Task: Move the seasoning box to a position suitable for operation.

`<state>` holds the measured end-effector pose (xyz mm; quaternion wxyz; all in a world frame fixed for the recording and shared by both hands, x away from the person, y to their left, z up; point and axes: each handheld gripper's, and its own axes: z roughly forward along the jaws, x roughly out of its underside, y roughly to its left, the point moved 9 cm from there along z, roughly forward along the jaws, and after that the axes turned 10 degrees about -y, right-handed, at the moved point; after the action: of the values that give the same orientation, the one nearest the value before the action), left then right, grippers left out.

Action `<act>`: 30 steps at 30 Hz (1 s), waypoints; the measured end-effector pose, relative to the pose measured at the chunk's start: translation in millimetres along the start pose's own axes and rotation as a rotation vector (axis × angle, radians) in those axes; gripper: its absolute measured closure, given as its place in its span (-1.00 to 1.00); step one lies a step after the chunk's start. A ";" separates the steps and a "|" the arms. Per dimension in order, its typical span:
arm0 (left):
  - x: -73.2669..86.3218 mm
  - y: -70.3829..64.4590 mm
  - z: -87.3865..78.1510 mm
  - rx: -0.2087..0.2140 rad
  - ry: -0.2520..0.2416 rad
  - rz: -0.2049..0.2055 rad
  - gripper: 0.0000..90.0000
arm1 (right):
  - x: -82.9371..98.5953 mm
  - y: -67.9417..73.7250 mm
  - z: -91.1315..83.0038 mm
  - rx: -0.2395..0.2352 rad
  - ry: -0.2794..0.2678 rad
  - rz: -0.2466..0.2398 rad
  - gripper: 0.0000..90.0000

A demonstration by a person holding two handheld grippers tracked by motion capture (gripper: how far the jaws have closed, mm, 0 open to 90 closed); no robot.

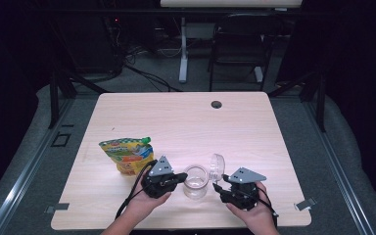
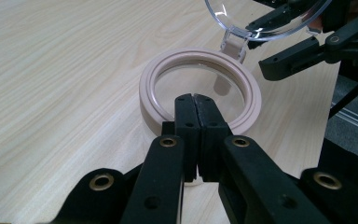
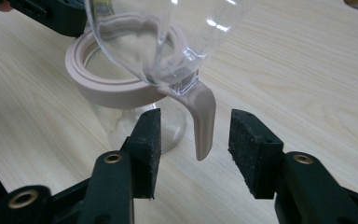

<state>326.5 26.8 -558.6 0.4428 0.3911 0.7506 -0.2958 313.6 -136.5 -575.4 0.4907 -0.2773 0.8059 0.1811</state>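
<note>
The high view looks forward and down from above the person's side of the table [image 1: 186,117], far enough back to take in the whole tabletop, the floor around it and a chair [image 1: 240,41] beyond. The left gripper view rides low on the left gripper [image 2: 196,100] and looks along its jaws, very near the rim of the jar [image 2: 200,88], with the right gripper [image 2: 303,39] across from it. The right gripper view sits close above the tabletop and faces the same jar [image 3: 116,84] from the opposite side, with the hinge tab [image 3: 203,121] between its jaws. All three views share the jar [image 1: 196,181] and its raised clear lid [image 1: 217,166].
</note>
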 end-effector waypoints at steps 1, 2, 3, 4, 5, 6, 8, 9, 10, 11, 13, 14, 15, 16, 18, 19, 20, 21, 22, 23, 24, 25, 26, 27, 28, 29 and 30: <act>0.1 0.0 -0.1 -0.001 -0.001 0.002 0.98 | 0.5 -0.1 1.1 0.001 -0.001 0.007 0.21; 0.0 -0.4 0.1 -0.003 -0.006 0.001 0.97 | 0.9 -1.0 2.0 0.007 -0.002 0.005 0.21; 0.2 -0.7 -0.1 -0.005 -0.004 0.005 0.97 | 1.8 -1.7 3.7 0.008 -0.002 0.011 0.22; 0.2 -0.7 -0.1 -0.005 -0.004 0.005 0.96 | 1.8 -1.7 3.7 0.008 -0.002 0.011 0.22; 0.2 -1.2 -0.2 -0.005 -0.007 0.005 0.96 | 2.9 -2.8 4.8 0.011 0.003 0.015 0.22; 0.3 -1.5 -0.3 -0.004 -0.007 0.001 0.93 | 4.7 -3.7 6.4 0.006 0.007 0.022 0.23; 0.3 -1.4 -0.8 -0.002 -0.008 -0.004 0.91 | 7.3 -4.4 8.4 0.003 0.018 0.032 0.26; 0.6 -0.5 -1.5 -0.008 -0.008 -0.006 0.90 | 8.0 -4.7 10.1 0.004 0.012 0.032 0.29; 0.5 0.7 -2.8 -0.012 -0.013 -0.015 0.89 | 7.4 -5.0 11.2 0.013 0.001 0.009 0.36; 0.3 1.7 -3.7 -0.015 -0.018 -0.019 0.88 | 6.7 -4.9 12.0 0.014 -0.005 0.005 0.38; 0.0 2.8 -4.7 -0.017 -0.022 -0.022 0.88 | 6.3 -4.9 12.8 0.015 -0.008 0.004 0.41; -0.3 3.7 -5.9 -0.018 -0.023 -0.025 0.88 | 6.2 -5.2 13.8 0.015 -0.009 0.003 0.43; -1.1 5.6 -7.4 -0.020 -0.029 -0.030 0.87 | 7.7 -6.0 17.5 0.018 -0.008 0.006 0.47; -1.1 5.6 -7.4 -0.020 -0.029 -0.030 0.87 | 7.7 -6.0 17.5 0.018 -0.008 0.006 0.47; -2.1 7.1 -9.3 -0.023 -0.032 -0.031 0.87 | 10.2 -6.9 21.2 0.020 0.003 0.006 0.51; -2.4 7.4 -9.7 -0.024 -0.034 -0.031 0.87 | 10.3 -7.8 22.6 0.022 0.000 0.006 0.53; -2.4 7.4 -9.7 -0.024 -0.034 -0.031 0.87 | 10.3 -7.8 22.6 0.022 0.000 0.006 0.53; -2.8 8.5 -10.8 -0.029 -0.038 -0.033 0.86 | 9.9 -9.1 24.3 0.020 -0.001 0.008 0.54; -2.9 8.8 -11.7 -0.028 -0.038 -0.035 0.86 | 9.8 -9.4 24.7 0.017 0.001 0.012 0.56; -3.0 9.4 -12.4 -0.030 -0.039 -0.033 0.85 | 9.0 -10.2 25.8 0.021 -0.006 0.017 0.58; -3.0 9.4 -12.4 -0.030 -0.039 -0.033 0.84 | 9.0 -10.2 25.8 0.021 -0.006 0.017 0.58; -2.9 10.3 -13.5 -0.033 -0.039 -0.032 0.84 | 8.7 -10.9 26.2 0.019 -0.005 0.017 0.60; -2.8 12.2 -15.6 -0.040 -0.043 -0.031 0.83 | 7.6 -13.7 29.1 0.015 -0.013 0.034 0.64; -2.8 12.2 -15.6 -0.040 -0.043 -0.031 0.83 | 7.6 -13.7 29.1 0.015 -0.013 0.034 0.64; -2.7 13.4 -17.5 -0.040 -0.042 -0.034 0.83 | 7.0 -15.8 30.9 0.014 -0.017 0.043 0.65; -2.7 15.6 -19.8 -0.048 -0.047 -0.038 0.82 | 5.9 -20.8 34.5 0.019 -0.021 0.067 0.71; -2.7 15.6 -19.8 -0.048 -0.047 -0.038 0.81 | 5.9 -20.8 34.5 0.019 -0.021 0.067 0.71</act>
<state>332.0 49.7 -549.1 0.4639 0.3589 0.7542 -0.2953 348.4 -134.8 -596.7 0.4953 -0.2434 0.8113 0.1928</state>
